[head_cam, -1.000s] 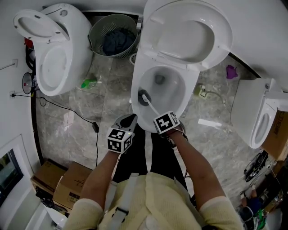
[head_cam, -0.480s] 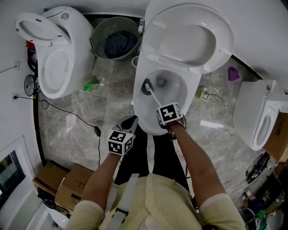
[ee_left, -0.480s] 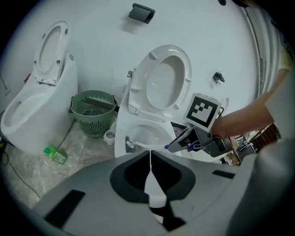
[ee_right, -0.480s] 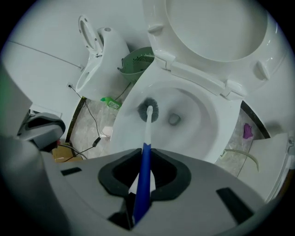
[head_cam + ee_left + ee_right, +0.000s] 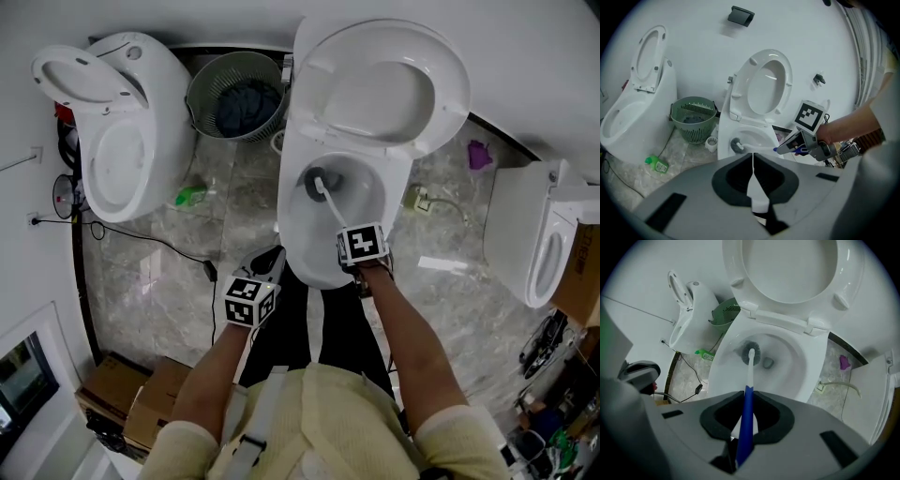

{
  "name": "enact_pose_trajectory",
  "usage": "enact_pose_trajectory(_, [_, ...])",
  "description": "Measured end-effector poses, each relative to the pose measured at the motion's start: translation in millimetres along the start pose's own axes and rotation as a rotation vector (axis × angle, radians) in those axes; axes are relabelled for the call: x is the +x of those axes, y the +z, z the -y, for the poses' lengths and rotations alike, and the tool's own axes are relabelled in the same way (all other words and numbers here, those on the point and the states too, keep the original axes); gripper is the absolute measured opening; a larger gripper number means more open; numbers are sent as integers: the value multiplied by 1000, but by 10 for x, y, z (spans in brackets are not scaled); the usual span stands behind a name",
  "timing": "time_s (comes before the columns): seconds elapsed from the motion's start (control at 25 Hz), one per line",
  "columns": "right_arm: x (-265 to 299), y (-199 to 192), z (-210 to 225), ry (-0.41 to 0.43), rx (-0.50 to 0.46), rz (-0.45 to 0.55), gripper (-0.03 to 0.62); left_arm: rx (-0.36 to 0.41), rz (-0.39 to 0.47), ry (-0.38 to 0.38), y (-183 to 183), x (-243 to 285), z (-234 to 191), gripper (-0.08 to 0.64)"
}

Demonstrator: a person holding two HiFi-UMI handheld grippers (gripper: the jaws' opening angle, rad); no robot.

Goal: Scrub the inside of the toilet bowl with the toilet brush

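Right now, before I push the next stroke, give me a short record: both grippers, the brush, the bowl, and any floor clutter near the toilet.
left gripper: jaws together, holding nothing
right gripper: shut on the toilet brush by its blue handle
toilet bowl: open, with the seat and lid raised
brush head: inside the toilet bowl, just left of the drain
floor: green bottle, mesh basket and black cable, all to the toilet's left in the head view
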State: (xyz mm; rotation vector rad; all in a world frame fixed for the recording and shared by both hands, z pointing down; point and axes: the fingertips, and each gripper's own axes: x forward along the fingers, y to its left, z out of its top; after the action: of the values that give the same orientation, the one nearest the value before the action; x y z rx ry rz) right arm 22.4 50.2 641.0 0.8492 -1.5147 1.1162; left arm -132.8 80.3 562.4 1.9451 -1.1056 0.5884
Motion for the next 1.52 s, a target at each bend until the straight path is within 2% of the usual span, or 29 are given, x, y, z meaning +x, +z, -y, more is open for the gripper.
enact_pose_trajectory(0.2, [-197,-124,59,-16,53,24,72,38,10,-24,136,-86,22,18])
enact_pose_trajectory(0.52, [-568,-269,-24,-14,135,83,73,161,15,-110,367,-297,147,18])
enact_pose_trajectory(0.8, [-762,-414,-131,0,183,124,72,202,17,-155,501,-407,179,18])
enact_pose_trajectory(0.96, [-977,-491,-179,0,165,149,72,224,24,-167,583,-528,250,18])
enact_pose_trajectory(1.32, [-1417,-612,-245,34,53,217,72,164,86,-118,677,-862,405,18])
enact_pose_trajectory(1.52, [-1750,-657,-291,63,-12,266,72,130,113,-119,767,-1015,636,18])
